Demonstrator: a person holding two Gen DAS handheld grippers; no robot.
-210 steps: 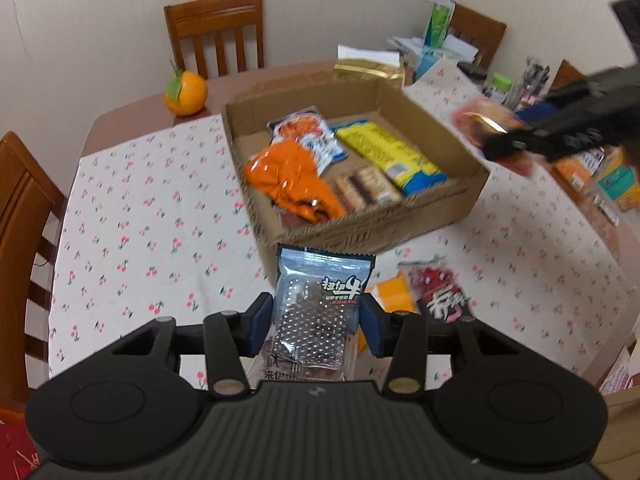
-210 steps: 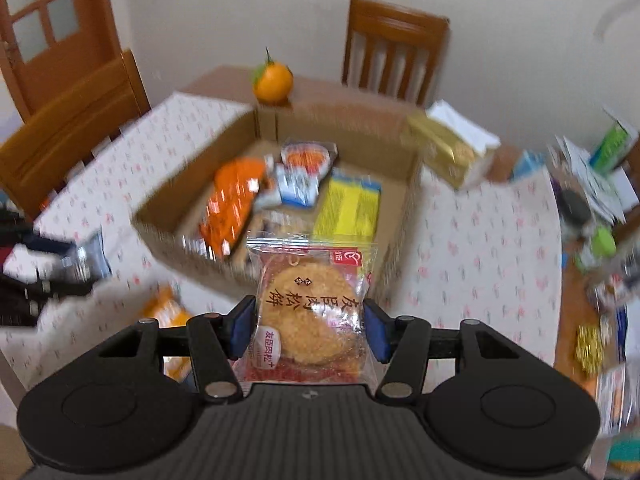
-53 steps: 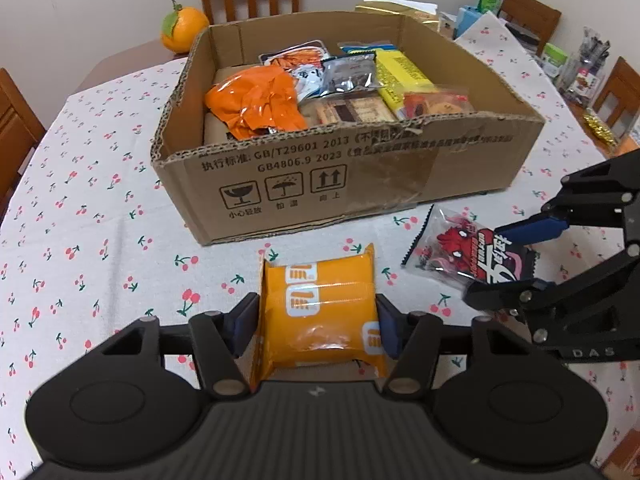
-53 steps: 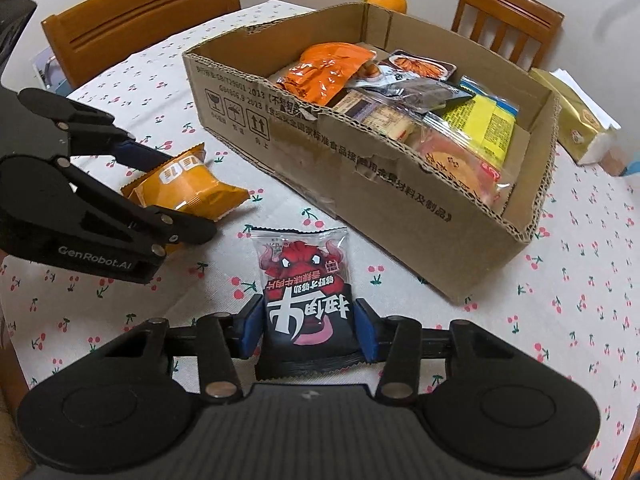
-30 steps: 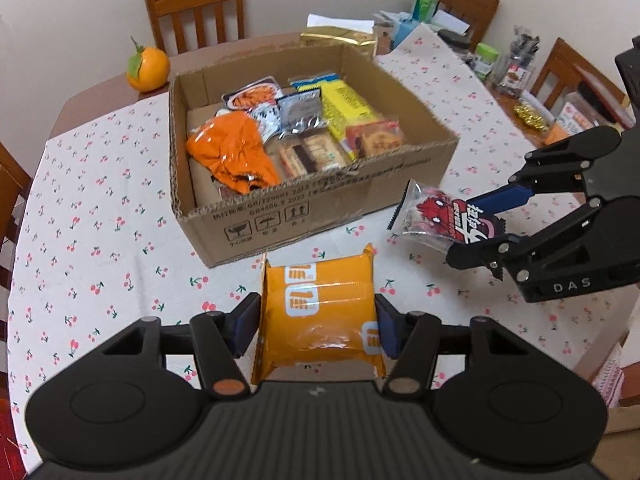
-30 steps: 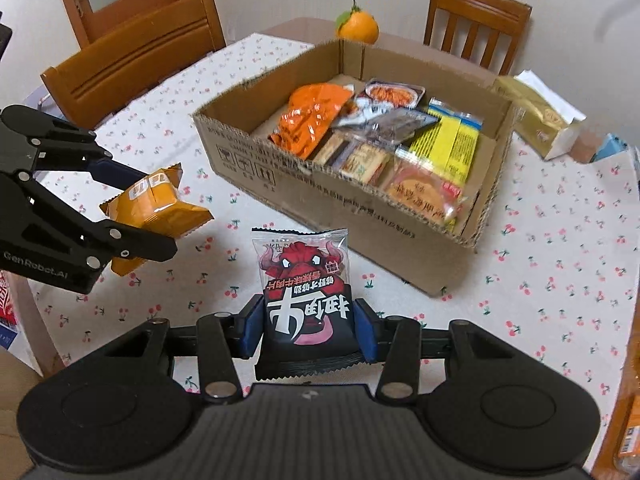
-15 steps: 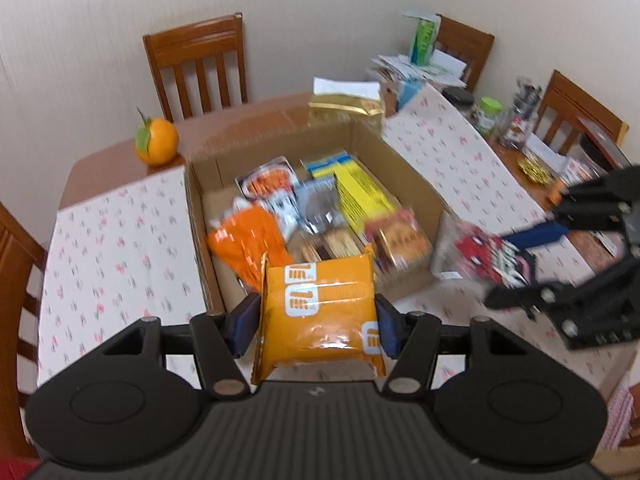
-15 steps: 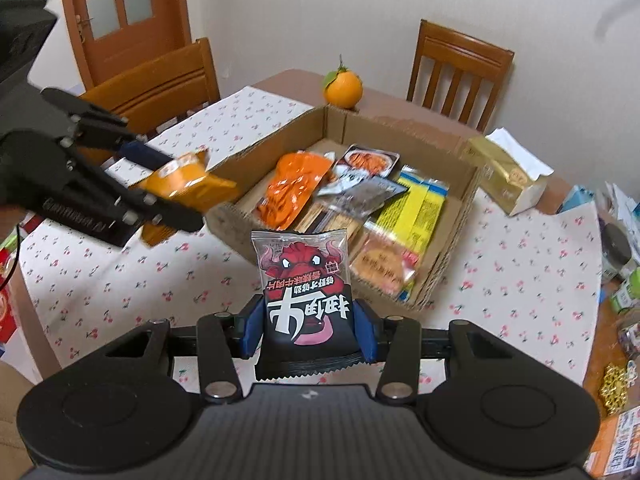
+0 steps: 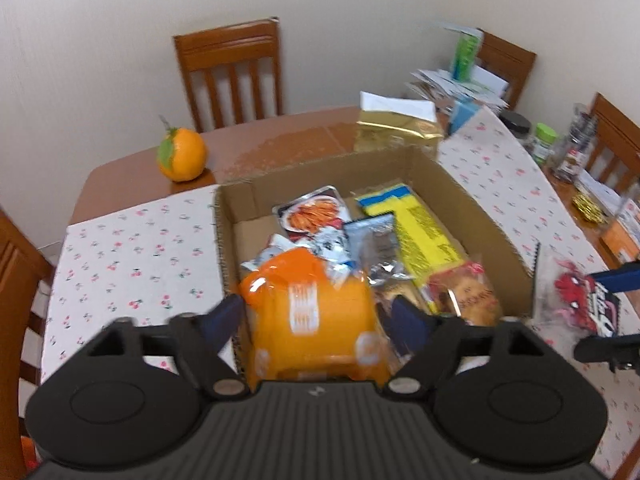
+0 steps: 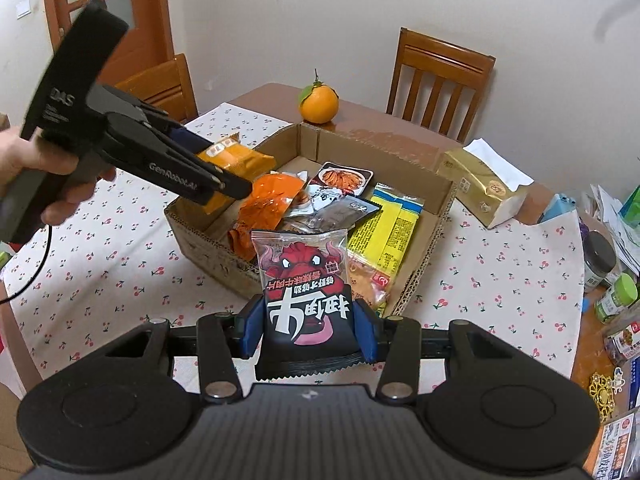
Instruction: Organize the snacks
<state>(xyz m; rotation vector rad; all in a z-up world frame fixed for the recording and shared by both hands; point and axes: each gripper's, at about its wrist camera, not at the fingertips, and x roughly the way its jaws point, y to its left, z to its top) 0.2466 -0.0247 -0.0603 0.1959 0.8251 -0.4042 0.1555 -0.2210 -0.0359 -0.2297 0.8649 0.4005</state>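
Since half a second ago, your left gripper (image 9: 316, 316) has spread its jaws; the orange packet (image 9: 316, 324) sits loose and blurred between them, above the cardboard box (image 9: 472, 216). Your right gripper (image 10: 307, 326) stays clenched on the red-and-black packet (image 10: 306, 284), just short of the box's near wall. Only the right wrist view shows "GenRobot.AI" and "DAS" printed on the left gripper, with your hand (image 10: 36, 168) gripping its handle.
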